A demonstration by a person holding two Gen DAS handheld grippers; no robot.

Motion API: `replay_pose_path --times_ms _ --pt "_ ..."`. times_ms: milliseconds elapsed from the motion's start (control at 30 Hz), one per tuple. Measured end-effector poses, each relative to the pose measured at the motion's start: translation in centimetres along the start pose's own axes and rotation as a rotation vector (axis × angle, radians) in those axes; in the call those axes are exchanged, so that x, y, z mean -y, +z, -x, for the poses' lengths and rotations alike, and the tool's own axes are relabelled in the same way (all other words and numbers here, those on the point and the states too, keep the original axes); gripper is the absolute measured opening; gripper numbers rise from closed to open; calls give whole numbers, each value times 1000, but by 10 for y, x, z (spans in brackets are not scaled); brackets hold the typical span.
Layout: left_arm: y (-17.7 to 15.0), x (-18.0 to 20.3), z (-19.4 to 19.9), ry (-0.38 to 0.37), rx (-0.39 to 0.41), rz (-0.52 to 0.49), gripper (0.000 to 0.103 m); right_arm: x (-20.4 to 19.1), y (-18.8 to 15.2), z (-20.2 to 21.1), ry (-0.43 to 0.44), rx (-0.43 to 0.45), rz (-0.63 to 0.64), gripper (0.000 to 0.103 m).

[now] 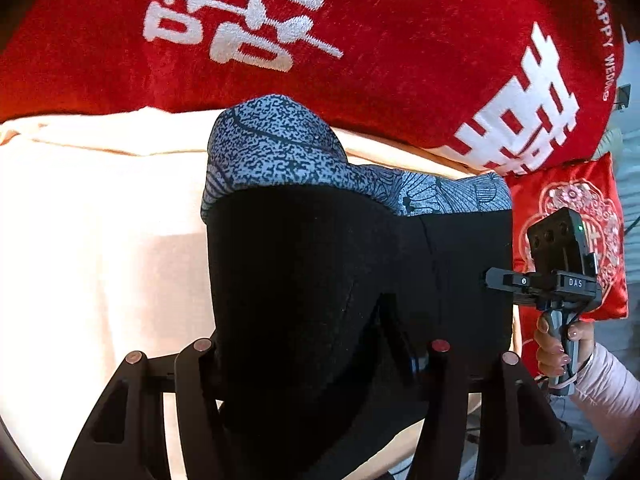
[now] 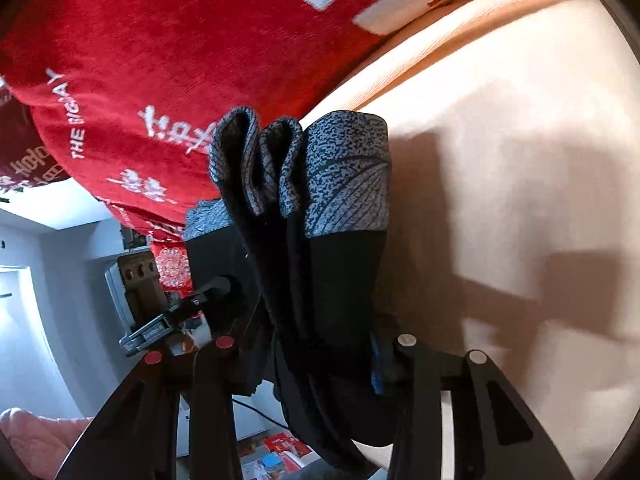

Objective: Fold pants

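Note:
The pants [image 1: 320, 264] are black with a grey speckled, leaf-patterned band [image 1: 280, 148]. They are held up above a cream sheet [image 1: 100, 240]. My left gripper [image 1: 320, 364] is shut on the black cloth, which drapes over its fingers. In the right wrist view the pants [image 2: 336, 272] hang in bunched folds, grey band [image 2: 344, 172] on top. My right gripper [image 2: 312, 356] is shut on this bunched edge. The right gripper also shows in the left wrist view [image 1: 560, 276], at the pants' right edge, in a hand.
A big red blanket with white characters [image 1: 360, 40] lies behind the pants. A small red cushion [image 1: 572, 208] sits at the right. In the right wrist view the cream sheet [image 2: 520, 160] spreads to the right, and floor clutter [image 2: 276, 452] shows below.

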State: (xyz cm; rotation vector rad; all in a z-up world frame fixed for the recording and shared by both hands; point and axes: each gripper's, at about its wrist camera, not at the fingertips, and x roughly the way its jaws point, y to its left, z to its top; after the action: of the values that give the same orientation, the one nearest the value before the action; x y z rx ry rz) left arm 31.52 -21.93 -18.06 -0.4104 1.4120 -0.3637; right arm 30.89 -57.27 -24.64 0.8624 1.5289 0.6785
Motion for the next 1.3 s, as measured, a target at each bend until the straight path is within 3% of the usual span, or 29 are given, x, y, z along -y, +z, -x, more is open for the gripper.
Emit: replay_pose_path --times_ms 233,467,700,767,900,1033,1233,1300 --pt "-40 -7 34 -2 4 18 61 -14 -45 1 33 1 -16 42" --pt "-78 -19 28 6 -20 36 61 -2 -88 -11 44 0 -39 42" --pt "-98 -41 -1 49 -17 30 62 20 -98 -31 -49 -8 -1 45" --pt "-99 -47 -2 49 -4 44 66 25 -96 -35 -67 0 -3 49" --pt "-99 -46 -5 145 16 8 85 28 -95 -38 -115 10 7 57" --pt "-103 -51 5 204 24 66 85 21 -98 -35 -186 19 -6 62" --pt "-115 -49 26 356 39 86 85 -3 -111 -19 -300 39 14 67" --pt "-118 -47 29 384 29 91 85 -7 -115 -12 -323 50 7 74"
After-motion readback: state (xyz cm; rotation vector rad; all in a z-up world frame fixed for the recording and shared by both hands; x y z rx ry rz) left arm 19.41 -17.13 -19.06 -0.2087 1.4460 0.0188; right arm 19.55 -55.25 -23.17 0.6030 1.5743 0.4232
